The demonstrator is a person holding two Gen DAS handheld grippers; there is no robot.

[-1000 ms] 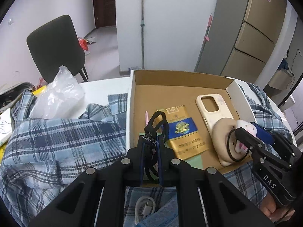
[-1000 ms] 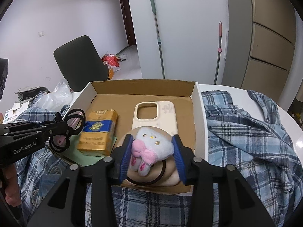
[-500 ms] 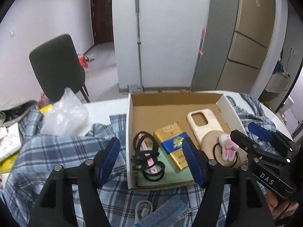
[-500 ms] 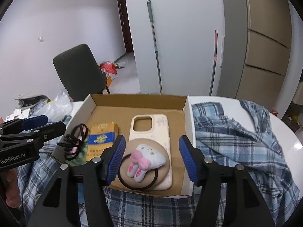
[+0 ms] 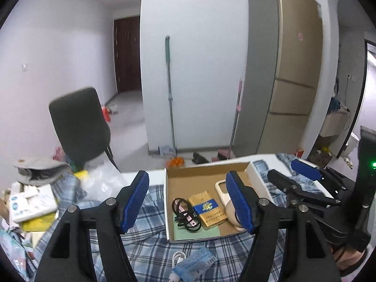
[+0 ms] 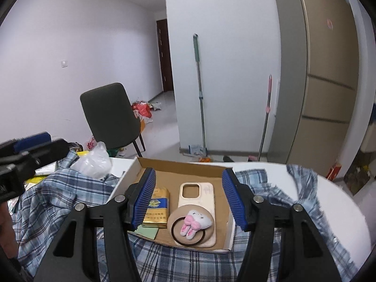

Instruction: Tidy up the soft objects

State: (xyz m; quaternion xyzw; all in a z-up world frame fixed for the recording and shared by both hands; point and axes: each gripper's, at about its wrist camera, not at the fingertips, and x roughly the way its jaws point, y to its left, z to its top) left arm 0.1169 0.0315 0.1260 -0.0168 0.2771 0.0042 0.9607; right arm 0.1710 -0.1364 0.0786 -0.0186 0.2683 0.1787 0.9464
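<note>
An open cardboard box (image 5: pixel 206 170) lies on a blue plaid shirt (image 5: pixel 152 211) on the white table. A bundle of black hair ties (image 5: pixel 185 213) rests at the box's left on a green sheet. A plush bunny hair tie (image 6: pixel 195 221) lies on a beige round pad at the lower end of a cream phone case (image 6: pixel 196 195). My left gripper (image 5: pixel 188 202) hangs open above the box with nothing between its blue pads. Over the box's near edge my right gripper (image 6: pixel 189 197) is open too and holds nothing. Each gripper shows at the edge of the other's view.
A gold and blue pack (image 5: pixel 208 209) lies in the box. A white cable (image 5: pixel 178 257) and a blue packet (image 5: pixel 195 265) lie on the shirt in front. A clear plastic bag (image 6: pixel 92 162) and papers (image 5: pixel 33 202) sit left. A dark chair (image 6: pixel 110 115) stands behind.
My left gripper let go of the black hair ties and the right one let go of the plush bunny tie. Both opened wide, rose and drew back from the box.
</note>
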